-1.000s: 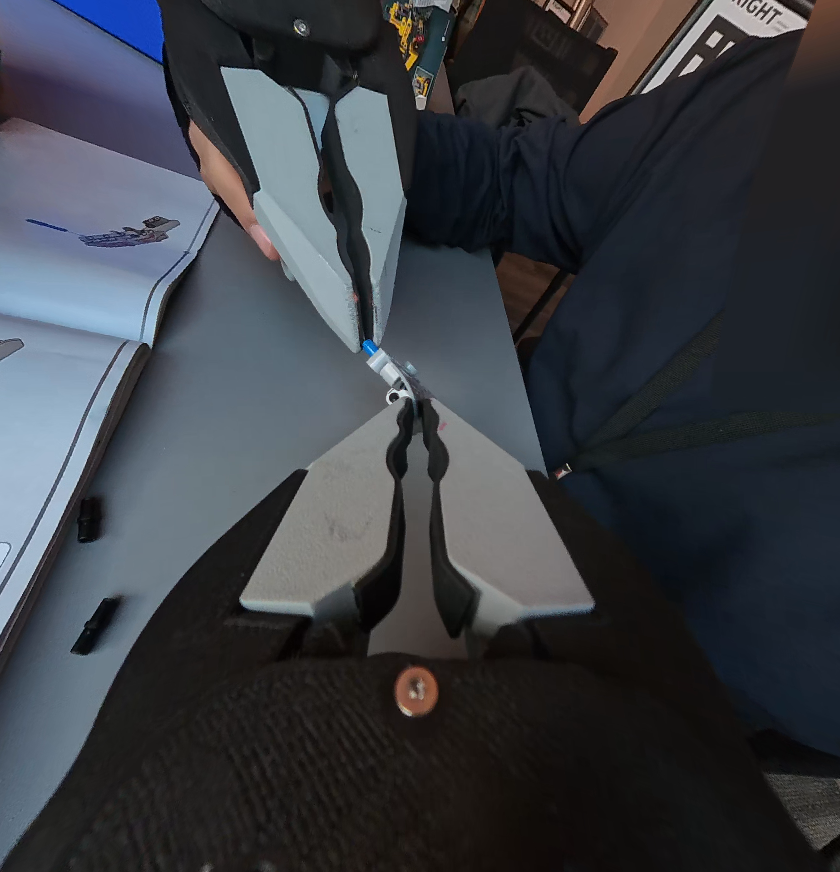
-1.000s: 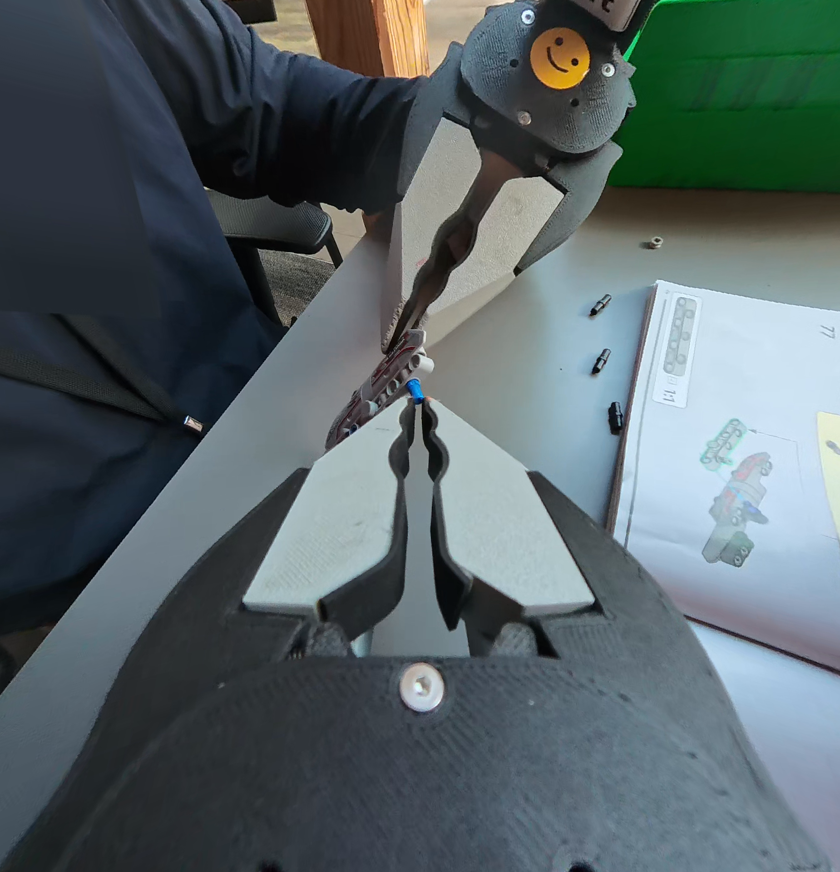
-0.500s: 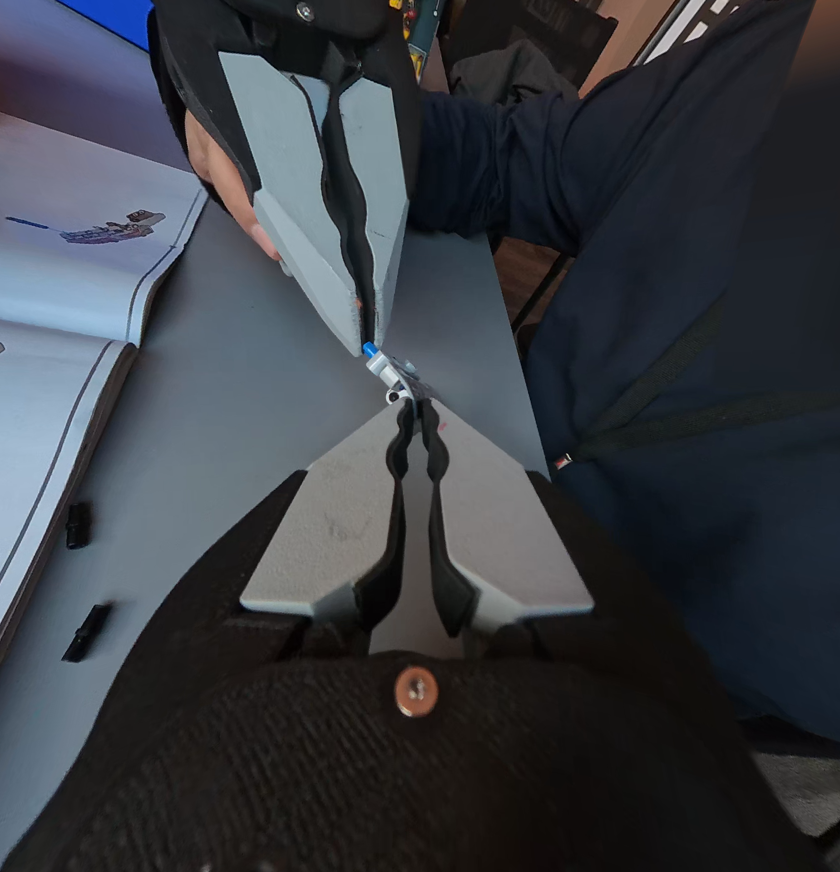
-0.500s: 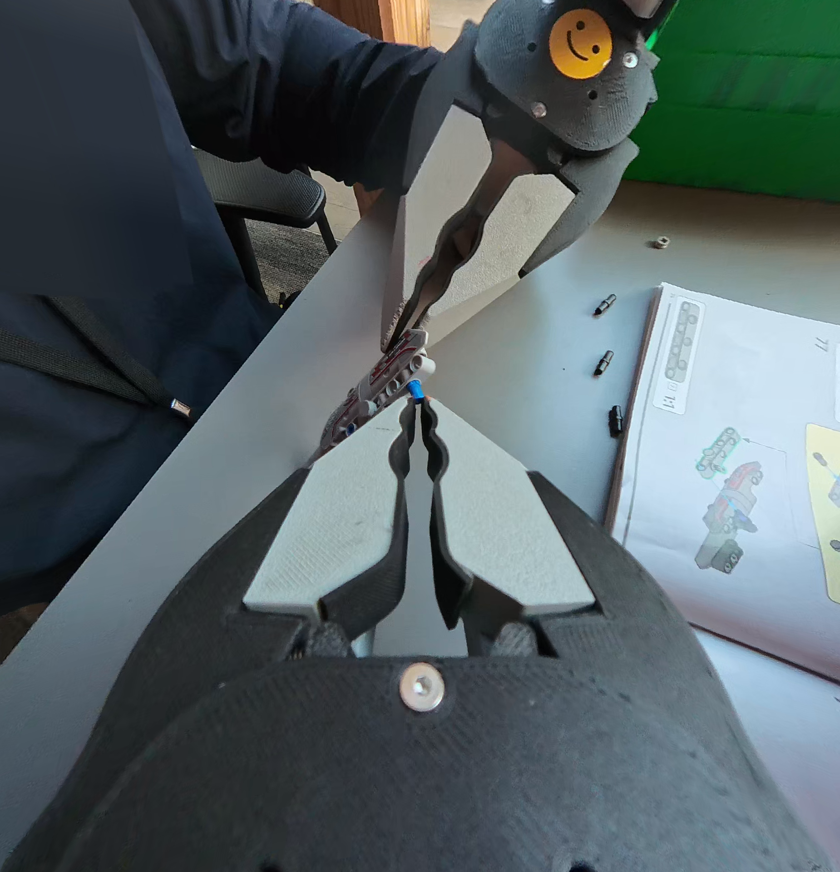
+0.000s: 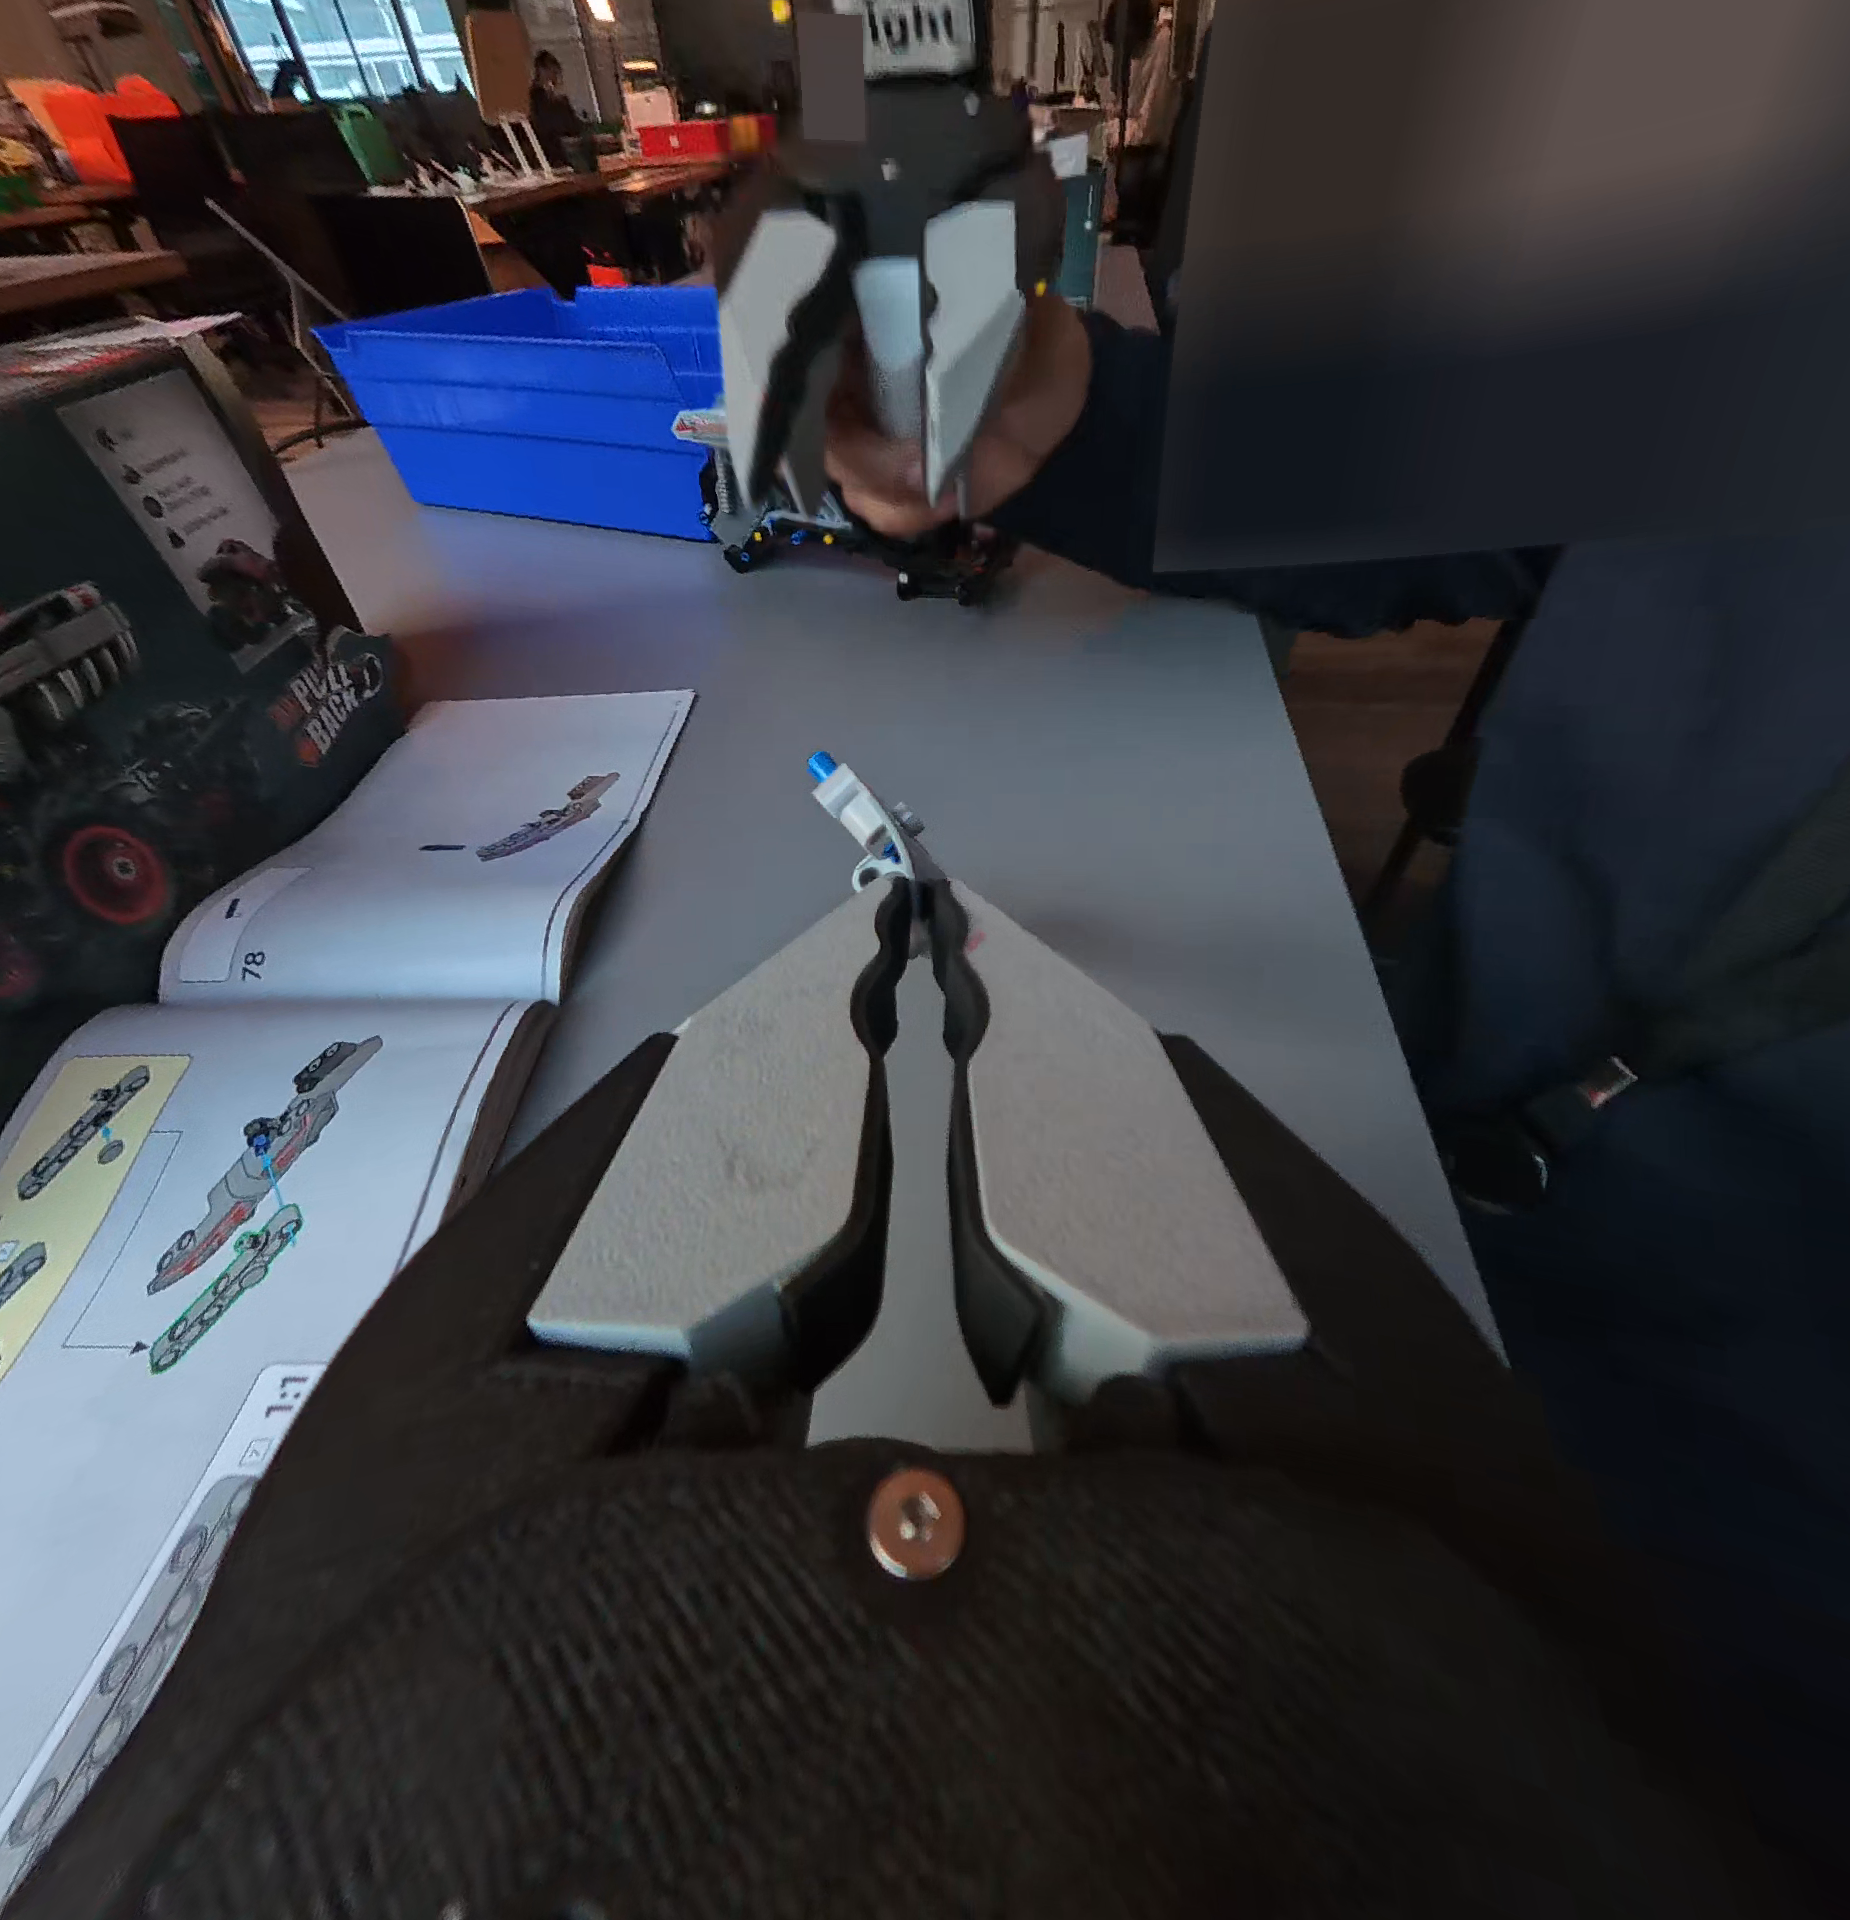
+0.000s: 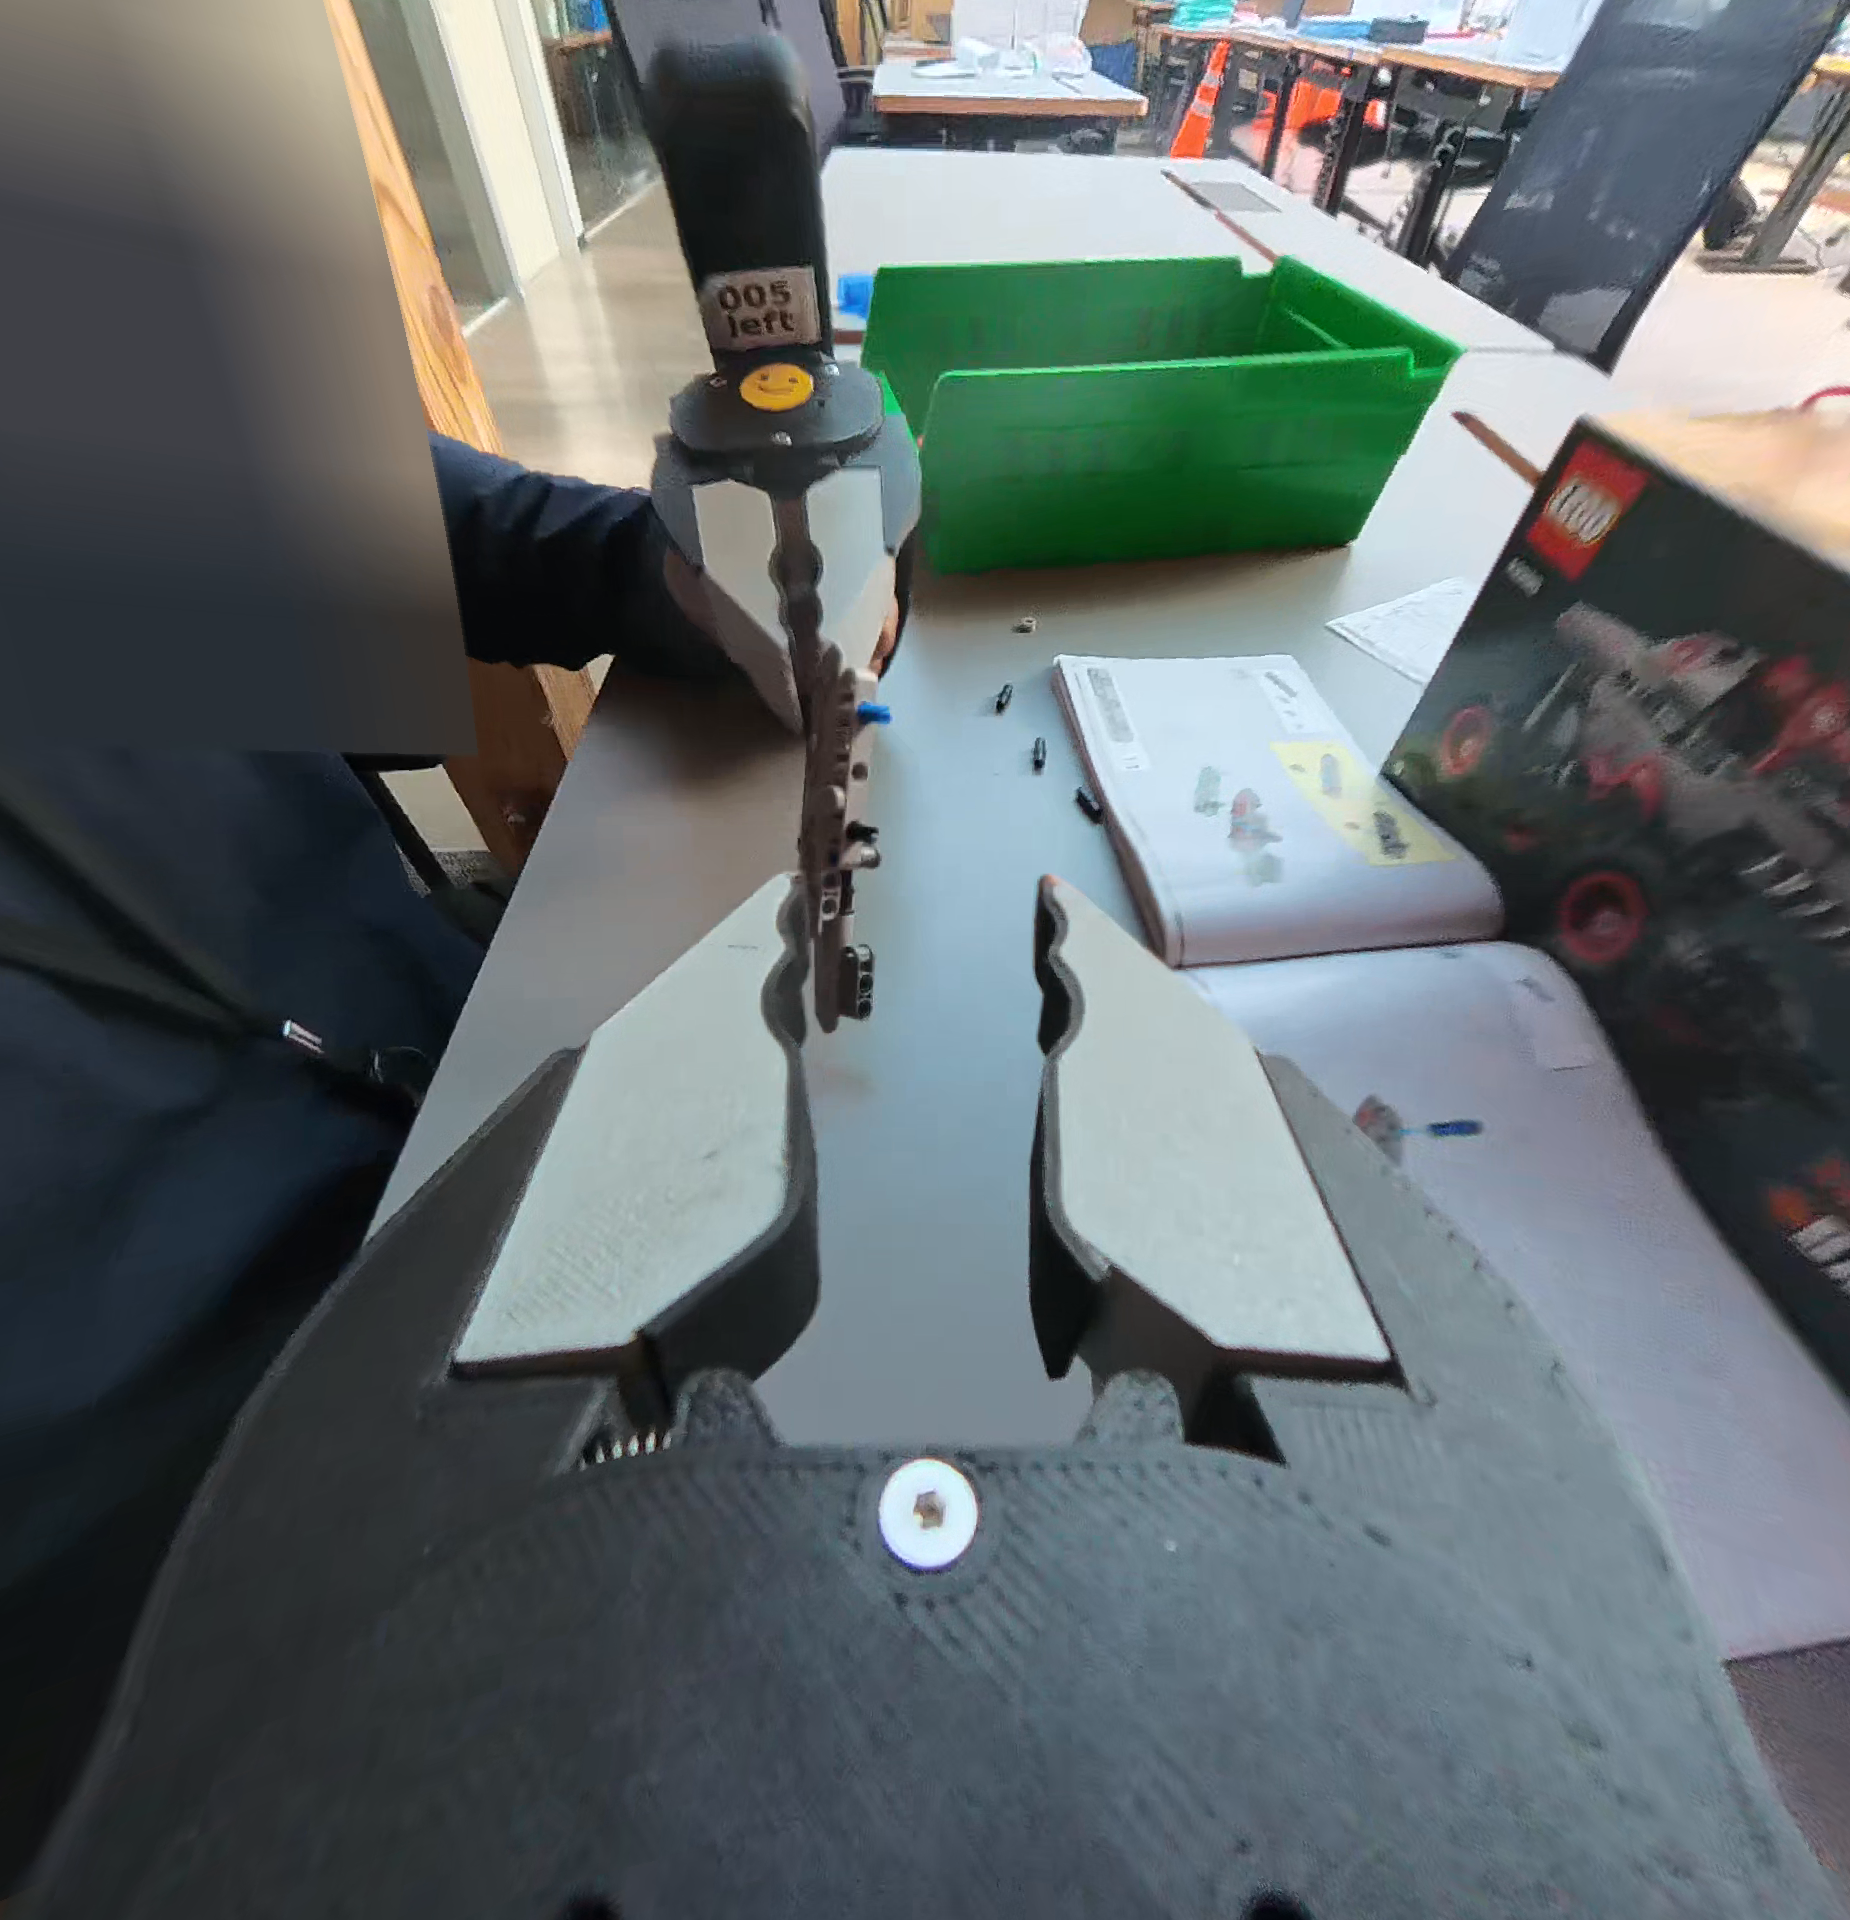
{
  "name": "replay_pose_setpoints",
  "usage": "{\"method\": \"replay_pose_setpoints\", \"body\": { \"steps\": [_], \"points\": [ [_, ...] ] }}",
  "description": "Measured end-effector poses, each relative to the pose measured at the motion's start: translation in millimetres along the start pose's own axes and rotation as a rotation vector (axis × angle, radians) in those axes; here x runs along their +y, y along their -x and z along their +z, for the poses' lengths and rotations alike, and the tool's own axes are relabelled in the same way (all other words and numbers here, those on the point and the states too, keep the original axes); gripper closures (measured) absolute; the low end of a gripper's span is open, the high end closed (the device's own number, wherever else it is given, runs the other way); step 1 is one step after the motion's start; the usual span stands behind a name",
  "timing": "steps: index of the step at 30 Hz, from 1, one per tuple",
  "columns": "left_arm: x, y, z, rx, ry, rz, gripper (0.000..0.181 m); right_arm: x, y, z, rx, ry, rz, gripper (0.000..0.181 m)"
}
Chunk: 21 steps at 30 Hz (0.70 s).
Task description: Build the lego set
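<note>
My left gripper [image 5: 916, 894] is shut on a grey lego beam assembly [image 5: 871, 826] with a blue pin [image 5: 822, 767] in its far end, held above the grey table [image 5: 1056, 727]. In the right wrist view the same assembly [image 6: 836, 831] hangs from the left gripper [image 6: 812, 675], with the blue pin [image 6: 872, 712] sticking out of its side. My right gripper [image 6: 916, 904] is open and empty, its left finger close beside the assembly's lower end. It shows blurred in the left wrist view [image 5: 869, 343], over a partly built chassis [image 5: 848, 530].
An open instruction booklet [image 6: 1264, 800] lies on the right, with three black pins [image 6: 1038, 753] beside it. A lego box [image 6: 1679, 779] stands behind it. A green bin [image 6: 1139, 416] and a blue bin [image 5: 547, 395] stand at the table's ends. A person's dark sleeve [image 6: 526, 561] is on the left. My right fingertips sit around 11 cm from my left ones.
My right gripper has let go of the blue pin, opened and drawn back from the assembly. The pin stays in the beam. My left gripper still holds the assembly and has turned it.
</note>
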<state>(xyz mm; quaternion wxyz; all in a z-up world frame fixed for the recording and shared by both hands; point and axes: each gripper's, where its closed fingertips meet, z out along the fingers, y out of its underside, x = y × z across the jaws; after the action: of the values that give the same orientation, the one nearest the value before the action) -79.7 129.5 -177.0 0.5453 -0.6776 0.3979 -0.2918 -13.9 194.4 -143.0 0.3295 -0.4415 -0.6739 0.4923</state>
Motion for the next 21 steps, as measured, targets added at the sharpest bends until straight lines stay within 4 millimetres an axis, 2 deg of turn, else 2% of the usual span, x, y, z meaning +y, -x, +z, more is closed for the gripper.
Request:
{"method": "replay_pose_setpoints", "body": {
  "steps": [4,7,9,12,14,17,21],
  "points": [
    [-19.7,0.1,4.1,-0.015,-0.124,0.012,0.181,19.0,13.7,27.6,-0.048,-0.008,0.099,0.126],
    [-25.8,0.9,10.2,-0.033,-0.160,-0.004,0.181,29.8,18.8,43.2,-0.052,0.022,0.104,0.126],
    [-25.5,-0.5,15.8,-0.030,-0.160,-0.008,0.181,33.4,18.5,49.2,-0.038,0.026,0.113,0.132],
    [-23.6,1.3,24.5,-0.028,-0.151,-0.028,0.181,40.6,23.8,54.5,-0.080,0.053,0.145,0.167],
    [-23.9,5.7,28.1,-0.040,-0.155,-0.048,0.181,48.8,24.0,56.0,-0.092,0.092,0.168,0.181],
    [-21.4,13.6,30.4,-0.055,-0.135,-0.101,0.181,47.3,25.7,54.0,-0.124,0.073,0.200,0.181],
    [-24.2,13.2,25.7,-0.053,-0.162,-0.096,0.181,42.5,15.6,48.7,-0.075,0.041,0.207,0.181]
  ]
}}
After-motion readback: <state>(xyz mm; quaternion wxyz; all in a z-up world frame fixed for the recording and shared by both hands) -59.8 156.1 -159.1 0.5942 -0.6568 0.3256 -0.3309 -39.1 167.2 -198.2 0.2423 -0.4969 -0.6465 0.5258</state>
